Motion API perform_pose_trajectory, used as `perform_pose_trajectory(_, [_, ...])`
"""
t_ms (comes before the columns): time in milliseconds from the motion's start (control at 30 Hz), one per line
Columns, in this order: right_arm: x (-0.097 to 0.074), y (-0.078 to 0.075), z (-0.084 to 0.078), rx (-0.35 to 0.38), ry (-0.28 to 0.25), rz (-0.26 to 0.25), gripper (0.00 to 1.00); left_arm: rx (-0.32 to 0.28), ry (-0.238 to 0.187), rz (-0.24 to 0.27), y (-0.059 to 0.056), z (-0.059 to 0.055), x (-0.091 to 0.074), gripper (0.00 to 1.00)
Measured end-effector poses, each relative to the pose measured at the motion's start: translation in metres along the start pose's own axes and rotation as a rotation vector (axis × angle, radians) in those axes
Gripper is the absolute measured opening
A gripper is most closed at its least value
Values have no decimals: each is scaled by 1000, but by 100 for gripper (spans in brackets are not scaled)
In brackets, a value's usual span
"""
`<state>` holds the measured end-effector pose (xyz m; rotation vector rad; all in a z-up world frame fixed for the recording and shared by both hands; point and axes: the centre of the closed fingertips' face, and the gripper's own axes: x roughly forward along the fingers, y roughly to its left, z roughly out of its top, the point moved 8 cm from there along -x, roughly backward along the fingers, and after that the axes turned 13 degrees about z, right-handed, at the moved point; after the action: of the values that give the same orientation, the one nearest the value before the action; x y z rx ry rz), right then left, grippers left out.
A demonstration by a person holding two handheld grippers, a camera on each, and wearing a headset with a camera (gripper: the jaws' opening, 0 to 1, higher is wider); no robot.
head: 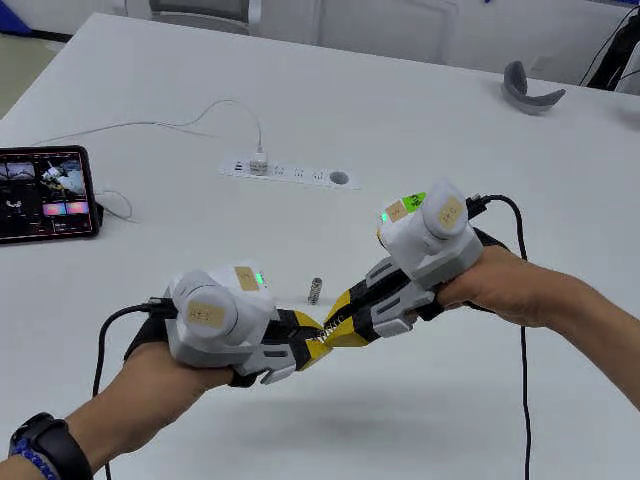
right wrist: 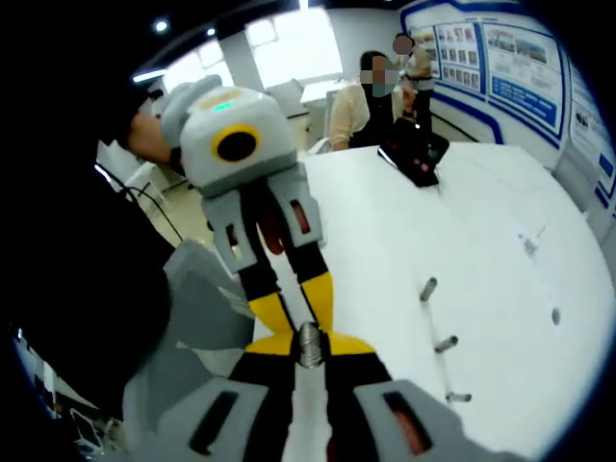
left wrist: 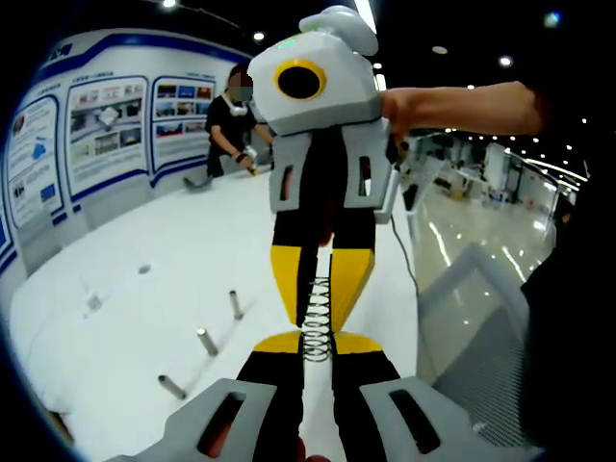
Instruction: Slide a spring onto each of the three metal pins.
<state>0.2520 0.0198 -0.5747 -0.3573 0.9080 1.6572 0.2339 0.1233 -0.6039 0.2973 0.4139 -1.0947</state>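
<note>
Hands low over white table [head: 400, 120], tips meeting. Left gripper [head: 312, 340] and right gripper [head: 338, 322] both clamped on coiled metal spring [left wrist: 316, 313]. Three short metal pins [left wrist: 207, 341] stand near, open tabletop around them.

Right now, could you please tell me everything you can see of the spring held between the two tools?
The spring is a small silvery metal coil with open, evenly spaced turns. It is held above the white table, bridging the two tools: one end sits between the yellow tips of the left tool, the other between those of the right tool. In the right gripper view it appears end-on.
</note>
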Motion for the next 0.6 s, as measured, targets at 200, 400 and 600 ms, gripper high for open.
perform_pose_trajectory(200, [-2,3,1,-8,-7,10,12,13,-16,-13,-1,1,-3,9])
perform_pose_trajectory(400, [3,4,-3,-13,14,3,12,60,-15,-12,-5,-2,-1,10])
perform_pose_trajectory(600, [5,3,-9,2,13,-9,12,45,-15,0,-5,-8,0,12])
